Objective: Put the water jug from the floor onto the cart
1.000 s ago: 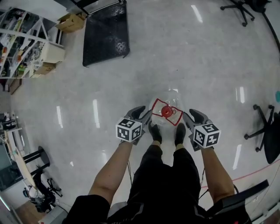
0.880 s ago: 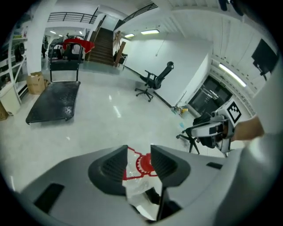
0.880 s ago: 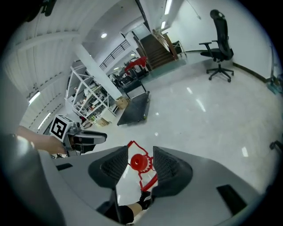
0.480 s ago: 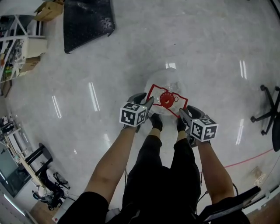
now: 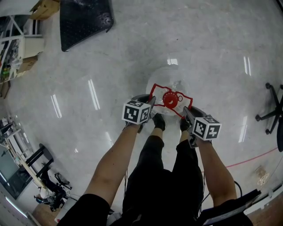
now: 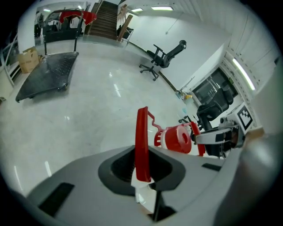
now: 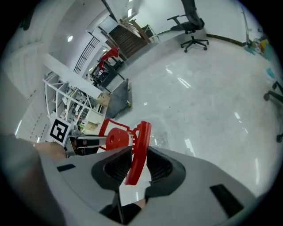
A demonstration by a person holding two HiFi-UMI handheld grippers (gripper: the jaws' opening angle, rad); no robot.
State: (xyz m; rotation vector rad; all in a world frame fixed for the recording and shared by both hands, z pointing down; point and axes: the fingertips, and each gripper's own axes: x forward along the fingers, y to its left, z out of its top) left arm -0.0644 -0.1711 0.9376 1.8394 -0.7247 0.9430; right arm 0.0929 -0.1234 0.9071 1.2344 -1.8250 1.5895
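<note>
**Position.** The jug [image 5: 164,79] stands on the floor [image 5: 110,66], upright, just ahead of the person's shoes [image 5: 158,122]. The cart [image 5: 84,20] is well apart from it, near the far left of the floor in the head view.

**Fingers.** The left gripper [image 6: 142,171] has one side bar of the red handle [image 6: 141,137] between its fingers [image 6: 116,170]. These are closing on the bar, and a dark gap shows on each side of it. The right gripper [image 7: 135,167] straddles the opposite bar. Its fingers are also closing and stand half-wide, with the bar leaning between the ridged pads and not yet clamped.

**Hazards.**
- Slip: each bar is thin and sits askew in the pads. A lift begun before both pairs seat firmly would likely let a bar slide out.
- Tilt: the load hangs from two separate grips. Unequal lifting would probably tip the jug and twist the handle.
- Flex: the handle looks like light plastic and may bend or come loose under a heavy jug.
- Carry: the distance to the cart prolongs the strain on both grips.

**Containers.** The jug is clear and closed by a red cap [image 5: 170,99]. The floor shows through its wall, and its fill level cannot be told. A cardboard box [image 5: 44,6] sits beyond the cart; its contents are not visible.
</note>
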